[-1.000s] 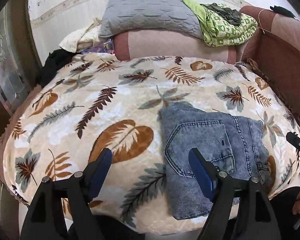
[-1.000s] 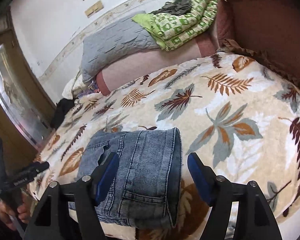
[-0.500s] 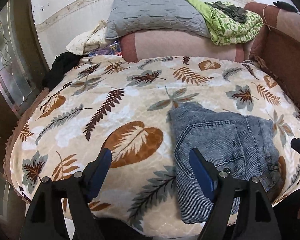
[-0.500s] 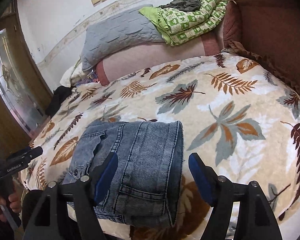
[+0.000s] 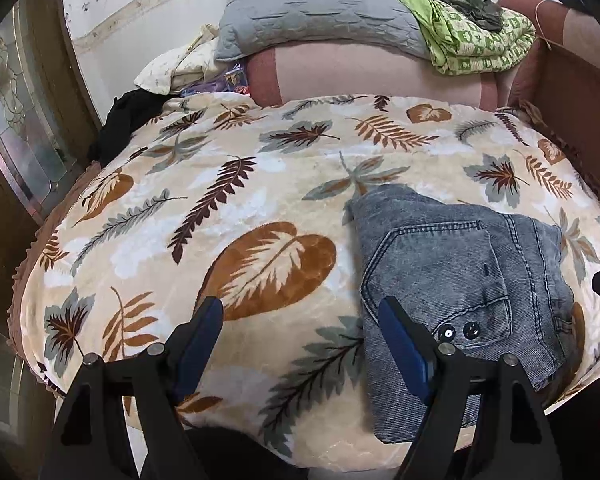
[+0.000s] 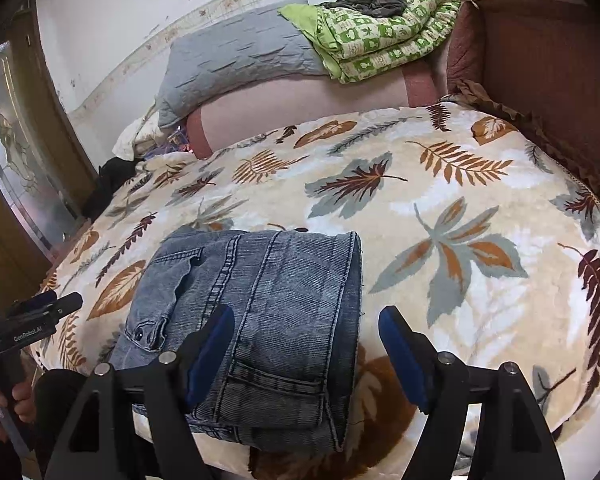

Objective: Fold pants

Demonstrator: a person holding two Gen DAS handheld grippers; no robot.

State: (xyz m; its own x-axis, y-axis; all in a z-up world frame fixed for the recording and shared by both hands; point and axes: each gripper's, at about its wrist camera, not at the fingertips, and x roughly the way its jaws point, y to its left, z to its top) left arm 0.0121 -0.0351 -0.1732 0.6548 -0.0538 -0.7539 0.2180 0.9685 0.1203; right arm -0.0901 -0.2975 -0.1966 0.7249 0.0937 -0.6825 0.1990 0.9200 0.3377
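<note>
Blue-grey denim pants (image 5: pixel 460 280) lie folded into a compact rectangle on the leaf-print blanket near the bed's front edge, back pocket up; they also show in the right wrist view (image 6: pixel 260 320). My left gripper (image 5: pixel 300 344) is open and empty, raised above the blanket just left of the pants. My right gripper (image 6: pixel 306 354) is open and empty, raised over the pants' right edge. The left gripper also shows at the left edge of the right wrist view (image 6: pixel 40 312).
The leaf-print blanket (image 5: pixel 220 200) covers the bed. A grey pillow (image 5: pixel 316 12), a green patterned quilt (image 5: pixel 472 36) and a pink bolster (image 5: pixel 380 76) lie at the far end. A brown headboard (image 6: pixel 548 72) stands at the right. A glass door (image 5: pixel 16 128) is at the left.
Both grippers have pulled back and up from the folded pants, staying open. The pants have not moved.
</note>
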